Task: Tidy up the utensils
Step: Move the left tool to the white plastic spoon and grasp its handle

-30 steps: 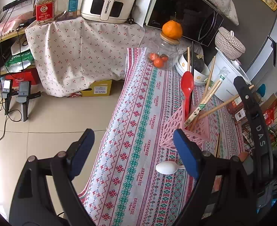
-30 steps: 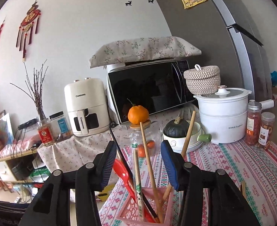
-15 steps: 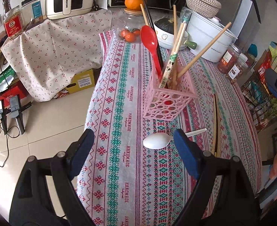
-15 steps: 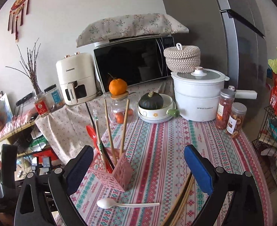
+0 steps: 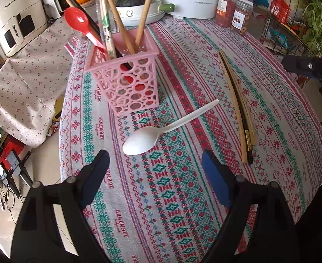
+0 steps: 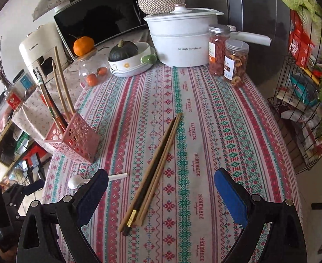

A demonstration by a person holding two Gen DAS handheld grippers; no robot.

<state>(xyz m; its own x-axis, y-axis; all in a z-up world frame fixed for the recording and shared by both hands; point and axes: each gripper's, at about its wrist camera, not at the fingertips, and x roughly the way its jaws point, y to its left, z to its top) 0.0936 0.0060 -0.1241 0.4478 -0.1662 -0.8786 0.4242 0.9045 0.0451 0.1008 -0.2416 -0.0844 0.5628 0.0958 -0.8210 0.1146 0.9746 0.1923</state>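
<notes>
We've got the left gripper (image 5: 155, 173) hanging over the tablecloth (image 5: 183, 197) with its jaws spread wide and nothing between them. Just ahead of it a white spoon (image 5: 152, 134) lies bowl toward us. Behind that sits the pink basket (image 5: 126, 83), holding a red spoon (image 5: 77, 22) and upright chopsticks (image 5: 108, 22). A few more loose chopsticks (image 5: 239, 109) lie off to the right.

spoon (image 5: 161, 129) before basket (image 5: 126, 76) | chopsticks (image 5: 239, 109) right of spoon | all on tablecloth (image 5: 183, 197)
</notes>
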